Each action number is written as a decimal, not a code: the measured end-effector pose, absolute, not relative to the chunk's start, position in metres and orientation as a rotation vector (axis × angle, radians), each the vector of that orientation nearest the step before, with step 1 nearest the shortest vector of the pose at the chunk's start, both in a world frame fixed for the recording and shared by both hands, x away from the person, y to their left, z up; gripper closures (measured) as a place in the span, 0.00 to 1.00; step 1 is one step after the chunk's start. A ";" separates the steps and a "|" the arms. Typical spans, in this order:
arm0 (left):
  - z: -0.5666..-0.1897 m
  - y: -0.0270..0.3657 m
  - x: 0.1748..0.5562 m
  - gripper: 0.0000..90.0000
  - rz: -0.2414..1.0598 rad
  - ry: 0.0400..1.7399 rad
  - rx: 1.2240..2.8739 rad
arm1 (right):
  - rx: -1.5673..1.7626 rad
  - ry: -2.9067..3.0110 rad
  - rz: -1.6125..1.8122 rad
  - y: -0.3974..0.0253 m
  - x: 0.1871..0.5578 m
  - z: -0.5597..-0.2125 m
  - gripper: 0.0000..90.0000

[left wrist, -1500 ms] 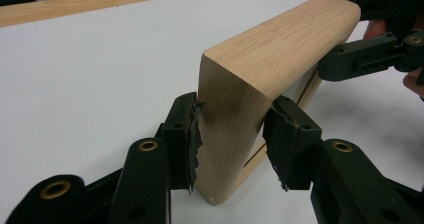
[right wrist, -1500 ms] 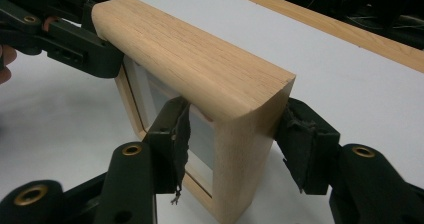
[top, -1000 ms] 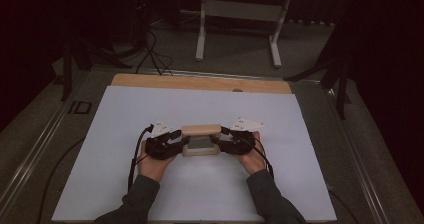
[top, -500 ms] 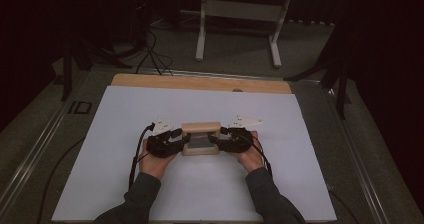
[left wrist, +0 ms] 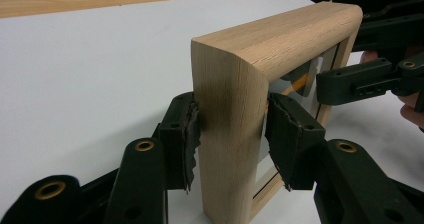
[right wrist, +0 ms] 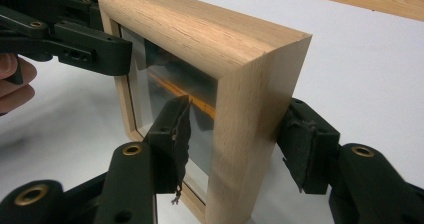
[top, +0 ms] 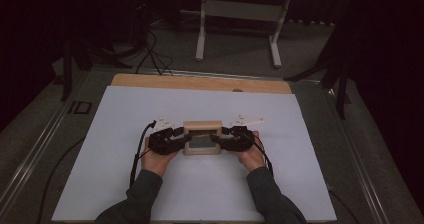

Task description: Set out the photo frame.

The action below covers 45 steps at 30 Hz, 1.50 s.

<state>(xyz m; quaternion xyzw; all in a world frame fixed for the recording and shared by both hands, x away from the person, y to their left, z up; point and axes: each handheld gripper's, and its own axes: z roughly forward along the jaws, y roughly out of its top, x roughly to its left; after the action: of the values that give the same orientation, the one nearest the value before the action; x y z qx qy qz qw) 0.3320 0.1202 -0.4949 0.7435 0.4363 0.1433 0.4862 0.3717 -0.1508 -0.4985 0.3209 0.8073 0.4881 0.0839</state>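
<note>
A light wooden picture frame [top: 202,137] with a glass pane sits mid-table between both hands, held tipped up on edge. My left gripper [top: 181,136] is shut on its left side rail; in the left gripper view the pads [left wrist: 186,134] squeeze the frame [left wrist: 280,34] on the outer and inner faces. My right gripper [top: 223,137] is shut on the right rail, and its pads [right wrist: 175,134] pinch the frame [right wrist: 200,29] the same way. Each gripper view shows the other gripper across the frame: the right gripper [left wrist: 350,79] and the left gripper [right wrist: 85,46]. Whether the frame's lower edge touches the table is hidden.
A white sheet [top: 125,109] covers the table, with a wooden strip [top: 200,83] along its far edge. Cables trail from both grippers toward the person. A white stand [top: 240,14] is on the floor beyond the table. Metal rails [top: 45,134] border the table sides.
The frame's far edge has risen slightly, so it stands a bit more tipped up. Both hands stay almost in place, still gripping its sides.
</note>
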 end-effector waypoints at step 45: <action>-0.501 0.120 0.336 0.62 0.259 1.084 1.803 | 0.998 2.432 1.496 -0.162 0.373 -0.500 0.58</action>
<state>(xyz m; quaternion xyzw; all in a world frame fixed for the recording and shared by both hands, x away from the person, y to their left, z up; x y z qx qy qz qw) 0.3363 0.1197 -0.5013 0.7420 0.4462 0.1065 0.4888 0.3727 -0.1618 -0.5000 0.3293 0.8026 0.4939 0.0585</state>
